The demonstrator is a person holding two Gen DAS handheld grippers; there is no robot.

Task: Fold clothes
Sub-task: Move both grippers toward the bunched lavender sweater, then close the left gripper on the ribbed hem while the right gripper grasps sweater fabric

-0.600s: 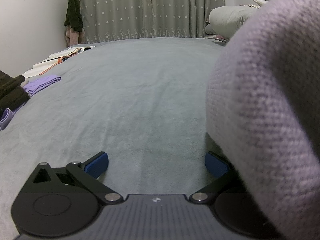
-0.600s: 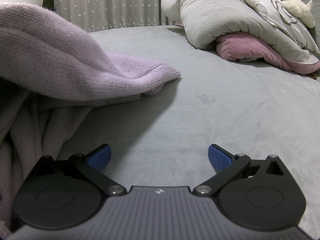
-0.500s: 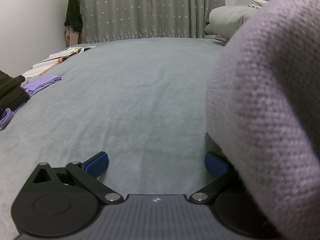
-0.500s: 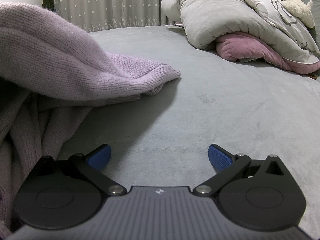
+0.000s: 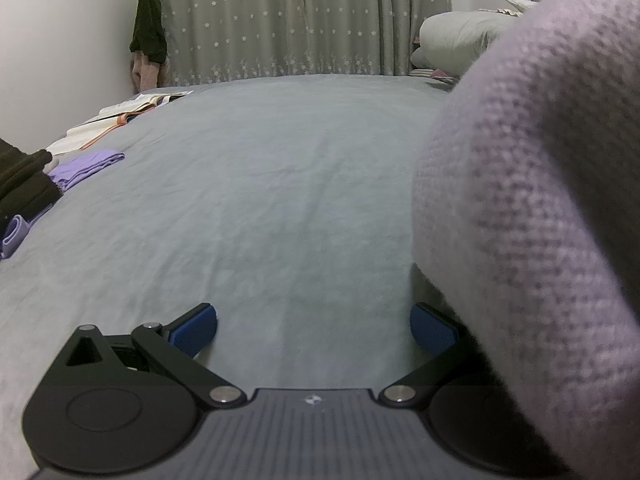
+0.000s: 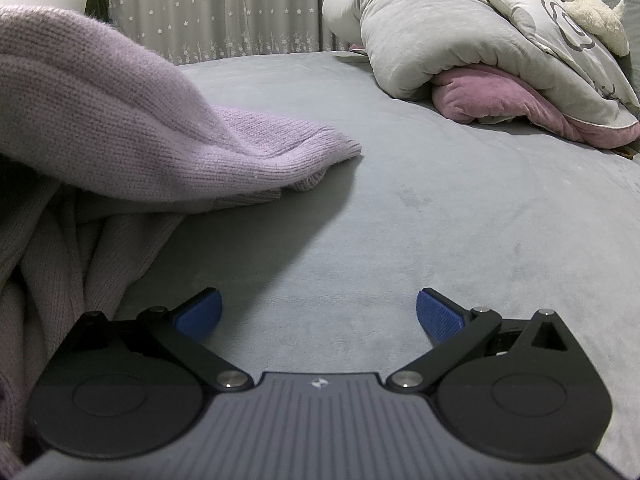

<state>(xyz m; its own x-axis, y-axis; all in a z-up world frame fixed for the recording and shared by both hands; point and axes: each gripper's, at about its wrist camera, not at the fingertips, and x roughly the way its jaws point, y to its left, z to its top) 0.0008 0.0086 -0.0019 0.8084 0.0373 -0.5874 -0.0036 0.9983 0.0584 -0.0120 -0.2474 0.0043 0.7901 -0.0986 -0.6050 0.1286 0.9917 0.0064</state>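
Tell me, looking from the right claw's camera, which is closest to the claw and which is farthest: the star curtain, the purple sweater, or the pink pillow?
1. Purple sweater: nearest, heaped on the bed just left of the right claw.
2. Pink pillow: farther, up on the right, tucked under the grey duvet.
3. Star curtain: farthest, hanging behind the bed's far edge.

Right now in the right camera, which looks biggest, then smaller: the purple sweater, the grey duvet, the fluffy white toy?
1. Purple sweater, though it lies nearest the camera, so that is unsure.
2. Grey duvet.
3. Fluffy white toy.
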